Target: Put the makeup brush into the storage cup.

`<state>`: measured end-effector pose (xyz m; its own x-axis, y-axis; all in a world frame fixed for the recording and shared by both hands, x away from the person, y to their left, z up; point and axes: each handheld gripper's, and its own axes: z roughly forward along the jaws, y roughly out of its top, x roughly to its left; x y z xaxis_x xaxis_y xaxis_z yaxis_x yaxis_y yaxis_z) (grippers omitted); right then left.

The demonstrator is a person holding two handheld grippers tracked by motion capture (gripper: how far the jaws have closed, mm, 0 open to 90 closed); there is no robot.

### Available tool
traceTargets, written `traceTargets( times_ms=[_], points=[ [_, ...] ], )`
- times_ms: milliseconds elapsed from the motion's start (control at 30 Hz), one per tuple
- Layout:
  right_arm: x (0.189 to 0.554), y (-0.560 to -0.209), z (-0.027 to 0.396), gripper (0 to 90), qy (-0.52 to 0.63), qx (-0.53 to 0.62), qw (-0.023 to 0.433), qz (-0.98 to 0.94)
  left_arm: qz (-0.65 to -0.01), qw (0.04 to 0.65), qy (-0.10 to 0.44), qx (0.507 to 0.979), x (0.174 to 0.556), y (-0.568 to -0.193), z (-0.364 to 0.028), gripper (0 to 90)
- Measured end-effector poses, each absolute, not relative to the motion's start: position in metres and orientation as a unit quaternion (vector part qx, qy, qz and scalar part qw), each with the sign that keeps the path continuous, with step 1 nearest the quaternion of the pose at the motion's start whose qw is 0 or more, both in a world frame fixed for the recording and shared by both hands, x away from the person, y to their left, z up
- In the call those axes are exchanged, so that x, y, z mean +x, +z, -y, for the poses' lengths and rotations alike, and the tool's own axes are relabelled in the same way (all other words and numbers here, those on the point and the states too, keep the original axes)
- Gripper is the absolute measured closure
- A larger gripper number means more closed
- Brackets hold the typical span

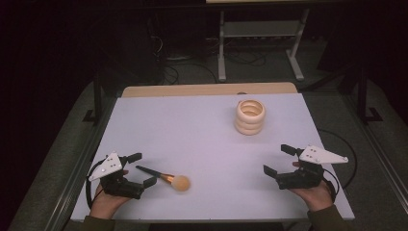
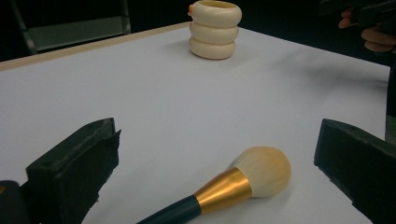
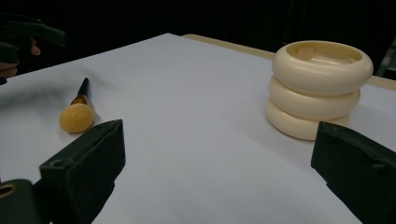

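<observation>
My left tool [image 1: 143, 169] is wide open around the brush [image 1: 163, 177], which lies flat on the counter [image 1: 192, 130], ready to grab; my right tool [image 1: 277, 159] waits open, holding nothing, near the cup [image 1: 249, 117]

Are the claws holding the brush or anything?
No. Both the left claw and right claw are open and empty; the brush lies flat on the table.

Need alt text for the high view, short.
On a white table, a makeup brush lies flat by the open left gripper, its dark handle between the jaws and its fluffy head pointing right. The right gripper is open too, apart at the right, and a cream ringed holder stands upright farther back.
</observation>
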<state>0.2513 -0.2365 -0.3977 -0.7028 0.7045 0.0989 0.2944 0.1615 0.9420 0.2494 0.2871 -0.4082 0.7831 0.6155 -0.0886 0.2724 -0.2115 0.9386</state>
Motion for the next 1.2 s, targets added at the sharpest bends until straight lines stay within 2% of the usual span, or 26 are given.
traceTargets(
  times_ms=[1200],
  points=[
    [0.2509, -0.3951, 0.236, 3.3, 0.565, 0.33, 0.209, -0.727, -0.283, 0.567, 0.152, 0.758, 0.2591, -0.4016, -0.2815, 0.0]
  ],
)
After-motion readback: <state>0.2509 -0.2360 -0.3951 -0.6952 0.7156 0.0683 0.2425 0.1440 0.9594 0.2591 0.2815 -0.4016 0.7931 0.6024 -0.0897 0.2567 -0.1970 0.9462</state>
